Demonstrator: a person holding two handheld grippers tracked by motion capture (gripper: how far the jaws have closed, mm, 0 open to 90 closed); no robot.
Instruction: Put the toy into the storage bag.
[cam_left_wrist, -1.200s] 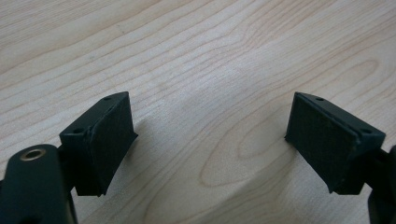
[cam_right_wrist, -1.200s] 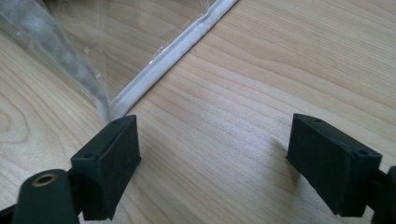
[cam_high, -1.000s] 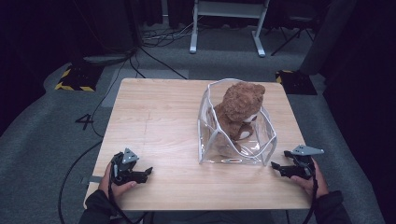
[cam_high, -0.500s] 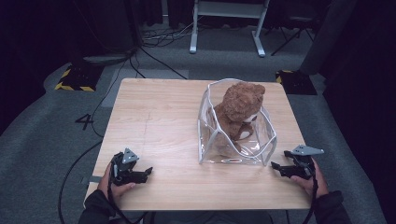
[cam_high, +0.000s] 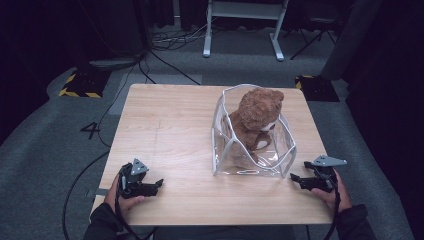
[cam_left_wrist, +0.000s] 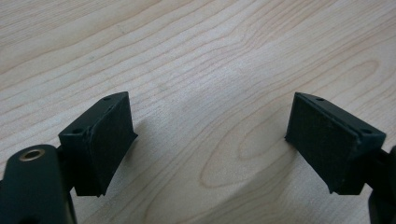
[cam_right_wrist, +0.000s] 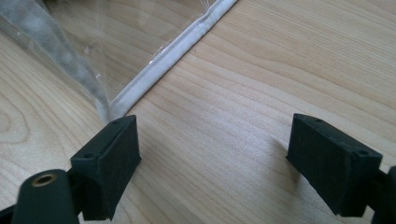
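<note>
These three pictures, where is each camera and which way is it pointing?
High view: above the person's side, looking forward and down on the table, teddy bear in a clear bag, both hands, left gripper, right gripper.
Left gripper view: rides the left gripper, facing bare wood.
Right gripper view: rides the right gripper, facing the bag's corner.
Shared: table, bag.

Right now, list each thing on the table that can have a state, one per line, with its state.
Left hand-held gripper: open, empty, low over bare wood.
Right hand-held gripper: open, empty, beside the bag's near corner.
Clear bag: open at the top, standing on the table, teddy bear inside.
Teddy bear: sitting upright in the bag, head above the rim.
Table: bag on its right half.
</note>
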